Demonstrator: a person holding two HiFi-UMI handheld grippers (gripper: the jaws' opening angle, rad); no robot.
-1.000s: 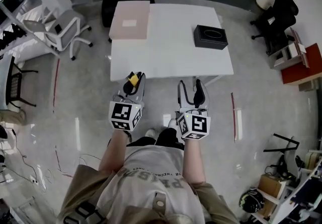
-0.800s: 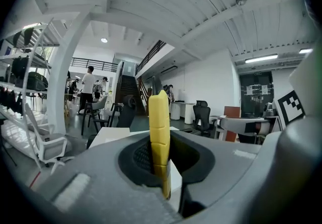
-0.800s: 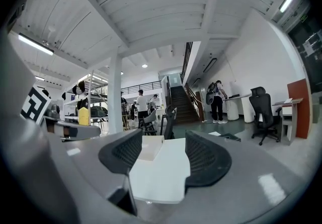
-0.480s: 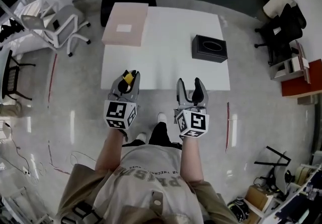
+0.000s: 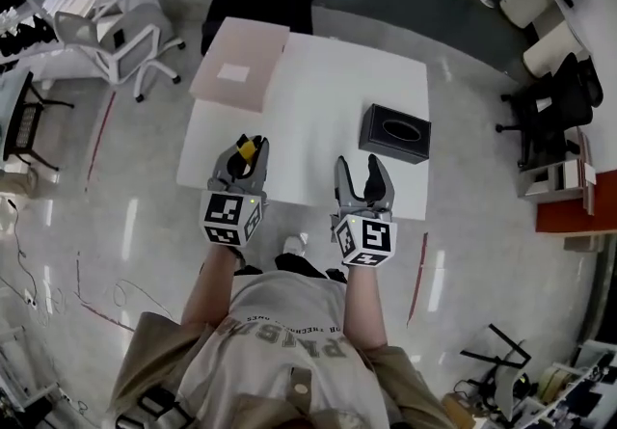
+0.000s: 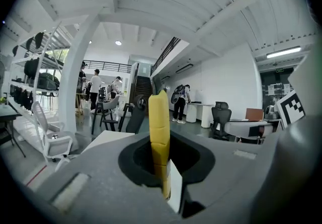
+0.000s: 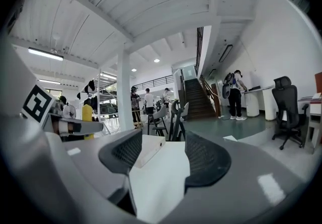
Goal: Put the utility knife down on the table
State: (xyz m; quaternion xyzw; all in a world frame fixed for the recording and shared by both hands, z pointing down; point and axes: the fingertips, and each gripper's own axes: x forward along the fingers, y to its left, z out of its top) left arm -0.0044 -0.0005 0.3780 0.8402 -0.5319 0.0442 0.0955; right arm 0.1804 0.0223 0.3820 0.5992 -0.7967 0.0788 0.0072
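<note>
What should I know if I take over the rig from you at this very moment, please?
Left claw: shut on the yellow utility knife.
Right claw: open, empty.
Both are at the near edge of the white table, which carries a black box and a pink board.
Done: knife in grip.
Left: set it on bare tabletop and release.

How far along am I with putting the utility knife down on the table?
Done: the yellow utility knife is clamped upright in the left gripper. In hand: that gripper is above the near edge of the white table, and the right gripper is open and empty. Left: lower the knife onto the table and release it.
</note>
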